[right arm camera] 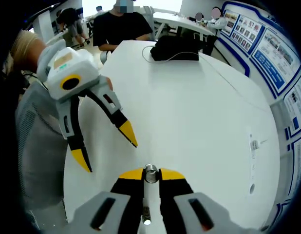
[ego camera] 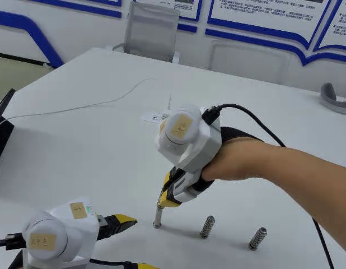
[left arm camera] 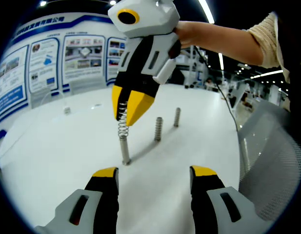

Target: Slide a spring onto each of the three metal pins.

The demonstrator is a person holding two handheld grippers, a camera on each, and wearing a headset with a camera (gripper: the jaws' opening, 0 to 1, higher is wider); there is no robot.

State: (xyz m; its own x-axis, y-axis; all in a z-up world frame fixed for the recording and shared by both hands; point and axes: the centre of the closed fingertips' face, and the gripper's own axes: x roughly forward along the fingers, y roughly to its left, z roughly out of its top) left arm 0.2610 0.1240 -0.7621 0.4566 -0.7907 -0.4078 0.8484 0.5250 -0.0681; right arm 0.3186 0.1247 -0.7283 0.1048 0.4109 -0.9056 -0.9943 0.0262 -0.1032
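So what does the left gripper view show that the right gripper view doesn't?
Left gripper view: a side look at the row of three pins. The two far pins already wear springs, and the right gripper holds a spring in line with the near pin, its lower end at the pin's top. Right gripper view: a look straight down that spring, plus the open left gripper, a black bag and a seated person. Both: the white table and the spring pinched in the right gripper.
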